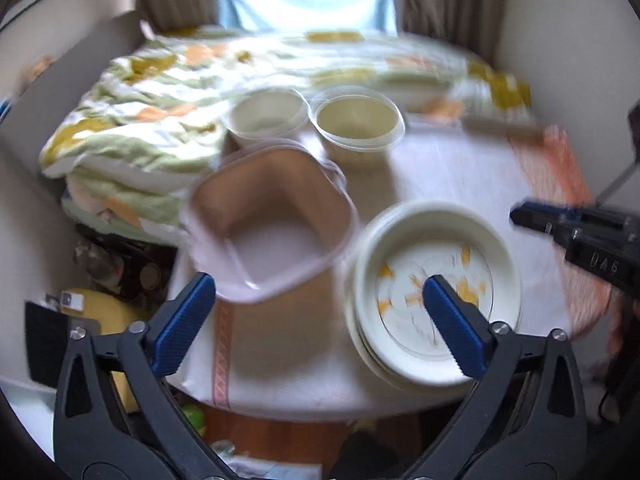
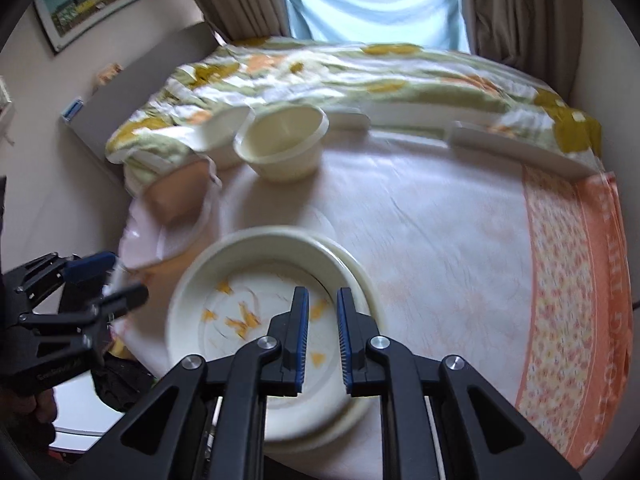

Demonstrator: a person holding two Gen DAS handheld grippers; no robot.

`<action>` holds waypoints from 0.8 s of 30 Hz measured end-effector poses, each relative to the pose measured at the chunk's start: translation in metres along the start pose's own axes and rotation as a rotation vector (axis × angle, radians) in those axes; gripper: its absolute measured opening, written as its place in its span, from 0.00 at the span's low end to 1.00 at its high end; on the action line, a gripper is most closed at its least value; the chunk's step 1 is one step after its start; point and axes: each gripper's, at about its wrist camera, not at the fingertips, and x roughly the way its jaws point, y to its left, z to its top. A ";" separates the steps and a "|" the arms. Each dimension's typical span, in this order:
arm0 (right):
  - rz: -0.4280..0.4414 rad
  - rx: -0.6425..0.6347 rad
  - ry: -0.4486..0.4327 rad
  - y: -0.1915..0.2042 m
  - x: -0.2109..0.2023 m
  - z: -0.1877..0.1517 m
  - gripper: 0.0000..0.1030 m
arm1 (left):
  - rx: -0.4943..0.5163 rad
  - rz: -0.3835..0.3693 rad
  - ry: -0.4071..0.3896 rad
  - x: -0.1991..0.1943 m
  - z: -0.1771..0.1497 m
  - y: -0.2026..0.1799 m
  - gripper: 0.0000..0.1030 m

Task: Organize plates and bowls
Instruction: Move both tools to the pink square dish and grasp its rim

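A stack of cream plates with yellow marks [image 1: 436, 284] [image 2: 272, 312] sits at the near edge of the round table [image 1: 440, 168] [image 2: 420, 220]. A clear square tub [image 1: 272, 220] [image 2: 176, 196] stands left of it. Two cream round bowls [image 1: 268, 116] [image 1: 360, 124] stand behind; the nearer one shows in the right wrist view [image 2: 284, 140]. My left gripper [image 1: 320, 296] is open and empty above the table's near edge, between tub and plates. My right gripper [image 2: 323, 300] hovers over the plates, jaws nearly closed with a narrow gap, holding nothing.
A bed with a floral quilt [image 1: 168, 92] [image 2: 360, 76] lies behind the table. An orange patterned cloth edge [image 2: 576, 280] runs along the table's right side. Clutter [image 1: 116, 264] lies on the floor at the left. Curtains and a window are at the back.
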 end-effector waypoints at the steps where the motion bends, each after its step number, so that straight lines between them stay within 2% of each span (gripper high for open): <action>1: 0.013 -0.013 -0.007 0.005 -0.001 0.007 0.35 | -0.038 -0.005 -0.028 -0.009 0.002 0.013 1.00; 2: 0.028 -0.031 -0.015 0.013 -0.002 0.014 0.50 | -0.061 -0.002 -0.042 -0.015 0.004 0.023 1.00; 3: 0.043 -0.045 -0.023 0.019 -0.002 0.019 0.85 | -0.085 0.000 -0.051 -0.019 0.005 0.034 1.00; 4: 0.065 -0.060 -0.037 0.026 -0.002 0.025 1.00 | -0.108 -0.005 -0.053 -0.020 0.005 0.043 1.00; 6: 0.083 -0.082 -0.035 0.037 0.002 0.035 1.00 | -0.184 -0.039 -0.046 -0.020 0.004 0.065 1.00; 8: 0.066 -0.119 0.026 0.050 0.014 0.046 1.00 | -0.274 -0.074 -0.043 -0.016 0.002 0.086 1.00; 12: 0.071 -0.157 0.056 0.070 0.038 0.066 1.00 | -0.431 -0.102 0.002 0.014 -0.008 0.114 0.99; 13: 0.037 -0.159 0.077 0.074 0.050 0.070 1.00 | -0.460 -0.112 0.018 0.024 -0.010 0.116 0.99; 15: 0.002 -0.185 0.136 0.082 0.073 0.074 1.00 | -0.494 -0.116 0.040 0.040 -0.012 0.120 0.97; 19: 0.052 -0.187 0.211 0.089 0.112 0.077 0.99 | -0.523 -0.118 0.088 0.069 -0.012 0.122 0.88; 20: 0.058 -0.184 0.227 0.090 0.122 0.078 0.97 | -0.528 -0.119 0.097 0.076 -0.011 0.123 0.86; 21: 0.073 -0.180 0.238 0.089 0.130 0.079 0.91 | -0.534 -0.119 0.106 0.083 -0.011 0.124 0.83; 24: 0.112 -0.171 0.268 0.089 0.150 0.080 0.68 | -0.550 -0.121 0.134 0.103 -0.009 0.126 0.77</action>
